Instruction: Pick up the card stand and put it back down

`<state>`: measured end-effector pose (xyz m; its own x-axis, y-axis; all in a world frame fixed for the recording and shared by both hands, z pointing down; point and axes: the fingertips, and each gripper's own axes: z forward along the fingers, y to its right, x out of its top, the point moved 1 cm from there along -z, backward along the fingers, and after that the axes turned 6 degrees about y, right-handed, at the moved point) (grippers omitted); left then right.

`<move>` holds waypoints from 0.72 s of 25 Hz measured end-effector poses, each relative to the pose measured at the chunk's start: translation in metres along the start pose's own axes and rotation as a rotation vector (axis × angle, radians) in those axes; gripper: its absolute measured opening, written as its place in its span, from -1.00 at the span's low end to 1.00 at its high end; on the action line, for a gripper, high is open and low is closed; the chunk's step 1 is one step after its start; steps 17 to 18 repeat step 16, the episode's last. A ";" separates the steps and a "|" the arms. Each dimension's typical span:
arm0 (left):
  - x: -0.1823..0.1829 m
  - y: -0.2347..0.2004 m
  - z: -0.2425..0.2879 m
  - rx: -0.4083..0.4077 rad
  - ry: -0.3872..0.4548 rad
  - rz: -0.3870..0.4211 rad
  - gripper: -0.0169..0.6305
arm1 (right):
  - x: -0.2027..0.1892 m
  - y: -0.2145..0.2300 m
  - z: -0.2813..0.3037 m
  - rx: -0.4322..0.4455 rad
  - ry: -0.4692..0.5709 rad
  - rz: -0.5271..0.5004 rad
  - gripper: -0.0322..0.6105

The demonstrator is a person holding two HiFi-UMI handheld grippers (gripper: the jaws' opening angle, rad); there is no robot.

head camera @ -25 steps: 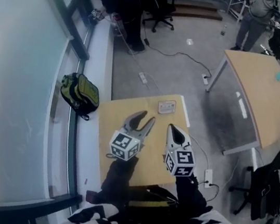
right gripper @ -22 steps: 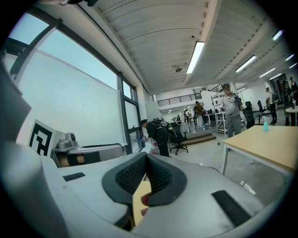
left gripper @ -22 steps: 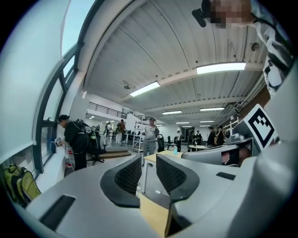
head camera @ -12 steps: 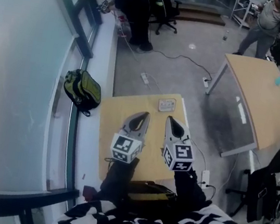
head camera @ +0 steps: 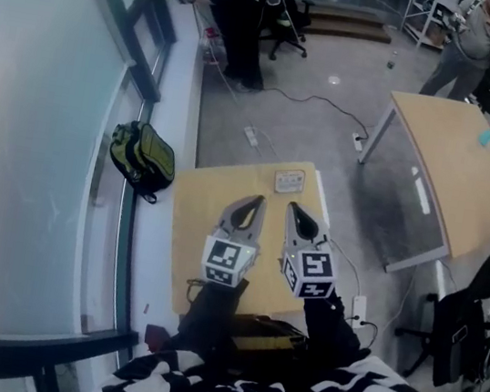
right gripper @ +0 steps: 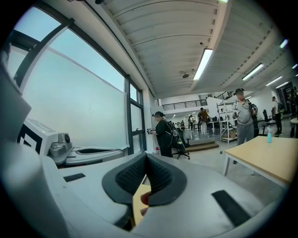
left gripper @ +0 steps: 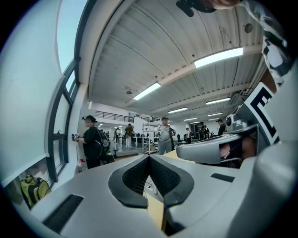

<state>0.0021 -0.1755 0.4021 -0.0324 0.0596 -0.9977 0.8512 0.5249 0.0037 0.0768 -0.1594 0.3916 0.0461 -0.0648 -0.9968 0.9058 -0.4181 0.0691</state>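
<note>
The card stand (head camera: 290, 182), a small pale rectangle, sits at the far edge of the small wooden table (head camera: 191, 219) in the head view. Both grippers hover side by side over the table's middle, short of the stand and apart from it. My left gripper (head camera: 248, 205) is shut with nothing in it; its pads meet in the left gripper view (left gripper: 149, 157). My right gripper (head camera: 298, 215) is also shut and empty, pads together in the right gripper view (right gripper: 145, 155). Neither gripper view shows the stand.
A green and black backpack (head camera: 143, 159) lies on the window ledge to the left. A person in black (head camera: 241, 15) stands by the window farther off. A larger wooden table (head camera: 457, 169) is at the right, an office chair (head camera: 463, 331) beside it, and a power strip (head camera: 360, 308) on the floor.
The left gripper's jaws, open a second ago, have shut on nothing. Both grippers have drawn a little closer together.
</note>
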 end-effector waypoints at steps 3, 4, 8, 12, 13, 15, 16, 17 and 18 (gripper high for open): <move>0.000 -0.001 0.000 0.010 0.003 -0.002 -0.93 | -0.003 0.003 -0.001 -0.009 -0.005 0.003 -0.85; 0.001 -0.001 0.000 0.010 0.004 -0.001 -0.93 | -0.004 0.004 -0.001 -0.011 -0.005 0.003 -0.85; -0.001 -0.001 -0.002 0.016 -0.009 0.011 -0.93 | -0.005 0.007 -0.002 -0.021 -0.004 0.006 -0.85; -0.004 0.000 0.001 0.006 -0.018 0.003 -0.93 | -0.005 0.008 -0.003 -0.019 0.002 0.010 -0.85; -0.005 0.001 0.001 -0.003 -0.021 0.002 -0.93 | -0.006 0.008 -0.004 -0.023 0.004 0.015 -0.85; -0.007 0.004 0.000 -0.018 -0.029 0.002 -0.93 | -0.008 0.008 -0.006 -0.030 0.004 0.030 -0.85; -0.007 0.006 0.000 -0.025 -0.033 0.001 -0.93 | -0.010 0.008 -0.007 -0.033 0.004 0.037 -0.85; -0.007 0.006 0.000 -0.025 -0.033 0.001 -0.93 | -0.010 0.008 -0.007 -0.033 0.004 0.037 -0.85; -0.007 0.006 0.000 -0.025 -0.033 0.001 -0.93 | -0.010 0.008 -0.007 -0.033 0.004 0.037 -0.85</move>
